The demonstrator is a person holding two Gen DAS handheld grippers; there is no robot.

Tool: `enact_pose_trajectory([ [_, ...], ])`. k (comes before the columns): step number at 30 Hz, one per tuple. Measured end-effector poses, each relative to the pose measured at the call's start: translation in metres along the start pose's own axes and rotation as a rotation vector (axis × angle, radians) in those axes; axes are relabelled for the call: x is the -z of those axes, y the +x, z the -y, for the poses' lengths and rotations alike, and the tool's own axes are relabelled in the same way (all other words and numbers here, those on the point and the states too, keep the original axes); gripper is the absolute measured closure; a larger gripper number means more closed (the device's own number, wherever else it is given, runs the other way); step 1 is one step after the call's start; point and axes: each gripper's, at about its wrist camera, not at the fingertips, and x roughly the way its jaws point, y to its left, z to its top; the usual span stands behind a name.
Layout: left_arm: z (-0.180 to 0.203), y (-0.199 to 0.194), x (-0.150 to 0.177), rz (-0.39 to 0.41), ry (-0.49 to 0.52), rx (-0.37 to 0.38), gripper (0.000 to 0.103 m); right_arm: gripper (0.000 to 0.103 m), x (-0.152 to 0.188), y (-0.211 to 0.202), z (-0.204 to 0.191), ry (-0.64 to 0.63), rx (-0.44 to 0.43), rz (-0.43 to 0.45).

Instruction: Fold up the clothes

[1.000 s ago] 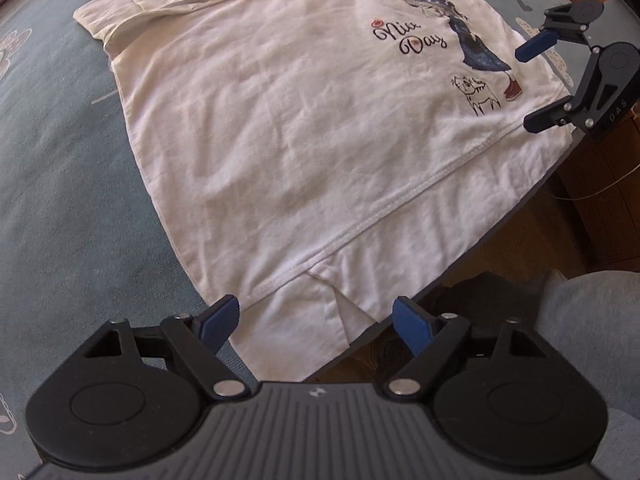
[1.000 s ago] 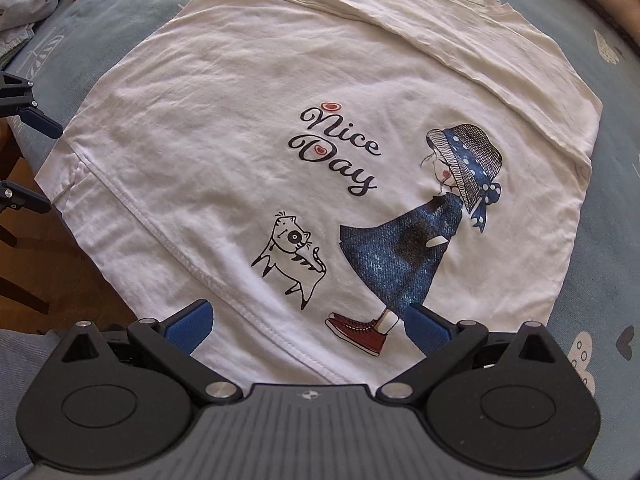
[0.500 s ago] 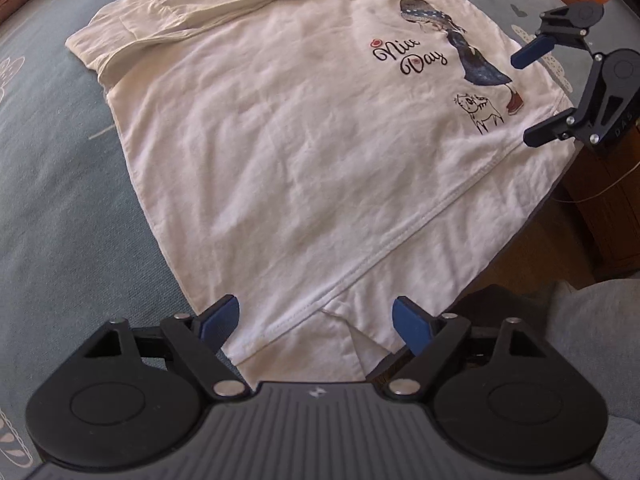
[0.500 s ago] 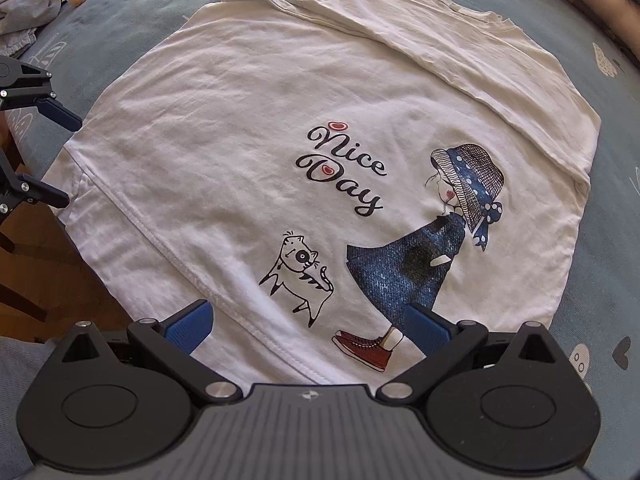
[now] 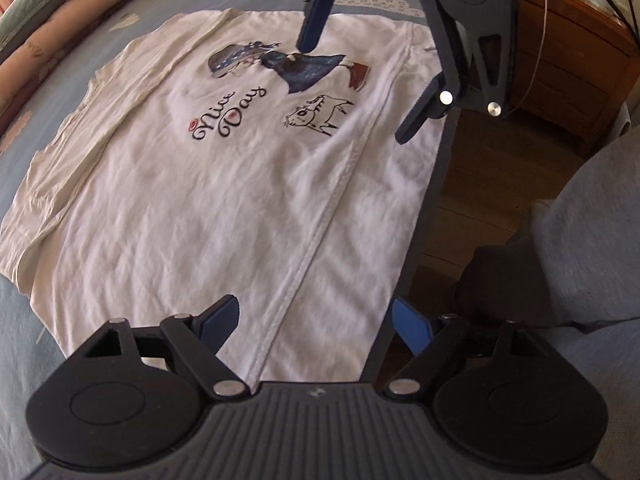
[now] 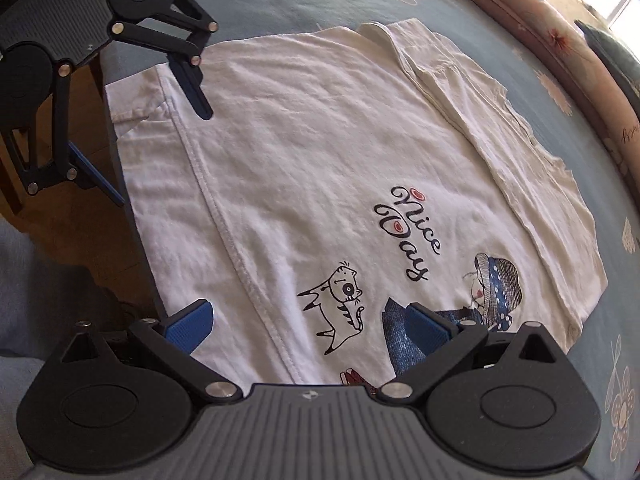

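Note:
A white T-shirt (image 5: 180,208) (image 6: 320,140) with a "Nice Day" girl-and-cat print lies flat on the blue bed cover (image 5: 24,340), its hem along the near bed edge and its sleeves folded in on the far side. My left gripper (image 5: 316,324) (image 6: 146,138) hovers open over the hem, one finger above the cloth and the other past the bed edge. Further along the same hem, my right gripper (image 6: 308,326) (image 5: 366,72) is open too, one finger over the printed blue skirt. Neither holds anything.
Pillows (image 5: 48,40) (image 6: 560,40) line the far side of the bed. Beyond the near edge are a wooden floor (image 5: 492,176) and a wooden dresser (image 5: 572,64). A person's grey-blue trouser leg (image 5: 592,248) stands close to the bed edge.
Both grippers have rolled, so the shirt appears turned in each view. They have come closer together along the hem and look much larger in each other's view. Both stay open.

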Motion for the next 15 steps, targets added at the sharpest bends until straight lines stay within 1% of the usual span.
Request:
enact_pose_trajectory([
  [2, 0.011, 0.007, -0.004, 0.023, 0.051, -0.028, 0.019, 0.000, 0.000, 0.000, -0.008, -0.050, -0.007, 0.014],
  [5, 0.024, 0.016, -0.008, 0.047, 0.109, -0.064, 0.019, 0.000, 0.000, 0.002, -0.011, -0.040, -0.012, 0.024],
  [7, 0.030, 0.020, -0.010, 0.052, 0.139, -0.069, 0.019, 0.000, 0.001, 0.003, -0.010, -0.012, -0.008, 0.024],
  [9, 0.033, 0.022, -0.011, 0.060, 0.160, -0.092, 0.019, 0.000, 0.002, 0.004, -0.008, 0.014, -0.002, 0.026],
  [11, 0.033, 0.022, -0.012, 0.064, 0.169, -0.101, 0.017, 0.000, 0.003, 0.004, -0.006, 0.030, 0.013, 0.034],
  [15, 0.033, 0.018, -0.016, 0.083, 0.191, -0.126, 0.017, 0.000, 0.004, 0.002, -0.002, 0.053, 0.024, 0.041],
])
